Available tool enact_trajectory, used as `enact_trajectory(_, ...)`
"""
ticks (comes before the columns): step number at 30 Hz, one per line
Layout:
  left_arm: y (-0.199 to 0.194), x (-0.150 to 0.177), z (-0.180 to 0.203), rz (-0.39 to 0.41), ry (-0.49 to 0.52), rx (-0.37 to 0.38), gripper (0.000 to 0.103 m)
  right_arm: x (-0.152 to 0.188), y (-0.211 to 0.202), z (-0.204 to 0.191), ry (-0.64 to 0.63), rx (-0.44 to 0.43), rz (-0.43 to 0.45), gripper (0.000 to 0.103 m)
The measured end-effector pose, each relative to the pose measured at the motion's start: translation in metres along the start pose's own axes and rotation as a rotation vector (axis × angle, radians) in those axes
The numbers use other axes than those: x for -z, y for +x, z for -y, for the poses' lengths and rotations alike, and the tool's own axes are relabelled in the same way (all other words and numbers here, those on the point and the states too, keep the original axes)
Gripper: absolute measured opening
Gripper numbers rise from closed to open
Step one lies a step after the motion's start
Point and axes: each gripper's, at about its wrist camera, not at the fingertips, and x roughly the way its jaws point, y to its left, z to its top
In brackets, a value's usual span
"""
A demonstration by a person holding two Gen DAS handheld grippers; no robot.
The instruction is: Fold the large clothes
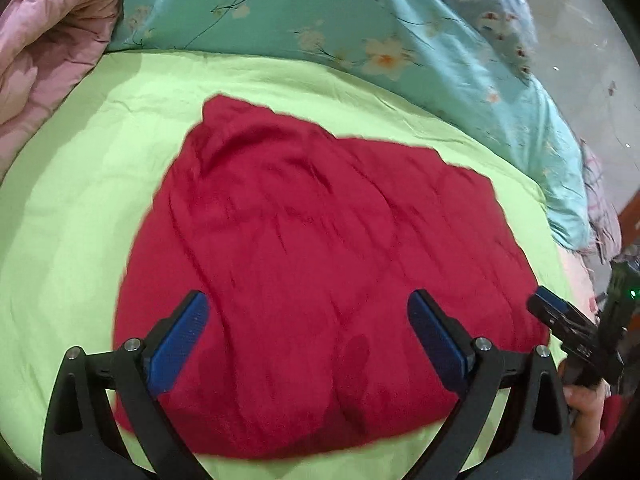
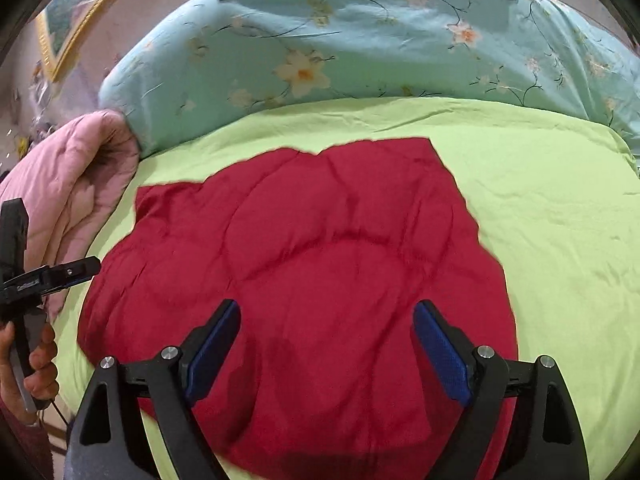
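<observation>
Red garment (image 1: pixel 320 248) lies folded but rumpled on the green sheet (image 1: pixel 80 200). Left gripper (image 1: pixel 308 340) and right gripper (image 2: pixel 326 346) both gape wide, holding nothing. Risk: pinching one layer only, probably dragging the fold apart; edges are blurred.

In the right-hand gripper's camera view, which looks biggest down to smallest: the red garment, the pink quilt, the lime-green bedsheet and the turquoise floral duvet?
1. Lime-green bedsheet, partly covered
2. Red garment, nearest the camera
3. Turquoise floral duvet: close to the garment, unsure
4. Pink quilt, cut off
</observation>
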Motion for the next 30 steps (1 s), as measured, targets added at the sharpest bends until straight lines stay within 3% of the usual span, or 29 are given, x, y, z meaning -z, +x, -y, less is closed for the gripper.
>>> enact_trajectory(4, 0.0, 0.032, 0.012, -0.02, 0.026, -0.021, 0.1, 0.023, -0.001, 0.002, -0.019, 0.05, -0.033, 0.09)
enact_trajectory(7, 0.017, 0.04, 0.017, -0.03, 0.076, -0.107, 0.1, 0.033, 0.008, 0.011, -0.007, 0.047, -0.054, 0.09)
enact_trajectory(10, 0.028, 0.043, 0.02, -0.022, 0.106, -0.147, 0.102, 0.033, 0.018, 0.014, -0.01, 0.05, -0.057, 0.094)
enact_trajectory(15, 0.025, 0.045, 0.02, -0.009, 0.102, -0.156, 0.103, 0.034, 0.016, 0.013, -0.005, 0.057, -0.051, 0.095)
enact_trajectory(22, -0.002, 0.053, 0.02, 0.005, 0.06, -0.107, 0.103, 0.037, -0.025, 0.004, 0.012, 0.011, 0.008, 0.095)
enact_trajectory(30, -0.038, 0.079, 0.034, 0.049, 0.07, -0.124, 0.103, 0.055, -0.068, -0.022, -0.043, -0.035, 0.025, 0.095)
